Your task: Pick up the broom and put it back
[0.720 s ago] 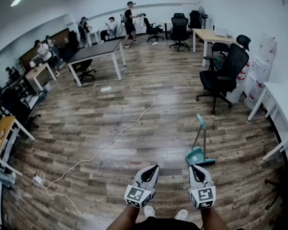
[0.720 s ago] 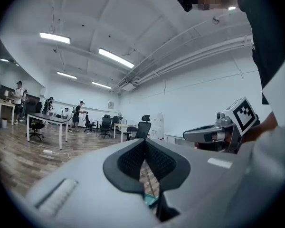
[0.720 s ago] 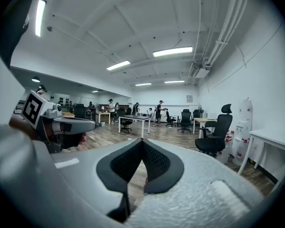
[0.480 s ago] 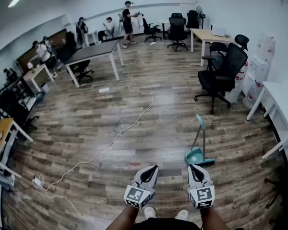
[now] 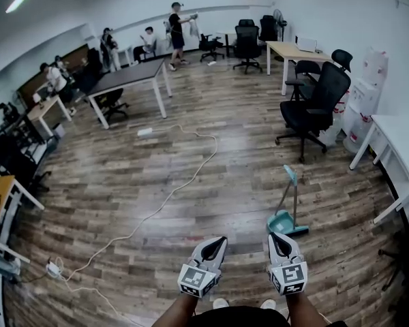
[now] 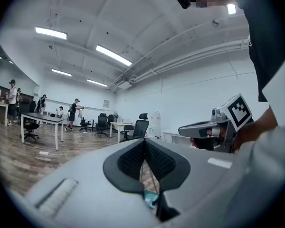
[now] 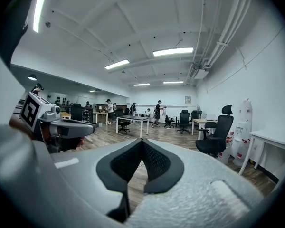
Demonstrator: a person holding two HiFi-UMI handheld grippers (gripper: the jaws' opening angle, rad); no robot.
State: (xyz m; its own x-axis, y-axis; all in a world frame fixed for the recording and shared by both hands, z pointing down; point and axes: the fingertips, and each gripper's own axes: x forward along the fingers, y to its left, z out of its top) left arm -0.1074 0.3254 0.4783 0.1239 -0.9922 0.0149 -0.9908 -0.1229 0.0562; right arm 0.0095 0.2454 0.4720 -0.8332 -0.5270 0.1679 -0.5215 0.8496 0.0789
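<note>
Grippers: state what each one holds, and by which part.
Nothing is held. The left gripper and the right gripper are both shut and empty. The broom stands on the floor ahead of them, untouched.

- My head view looks steeply down from standing height onto the wooden floor [image 5: 191,182].
- Both gripper views sit low, facing roughly level.
- All three share the black office chair [image 5: 317,104]; the left gripper view also catches the right hand-held gripper [image 6: 185,128].
</note>
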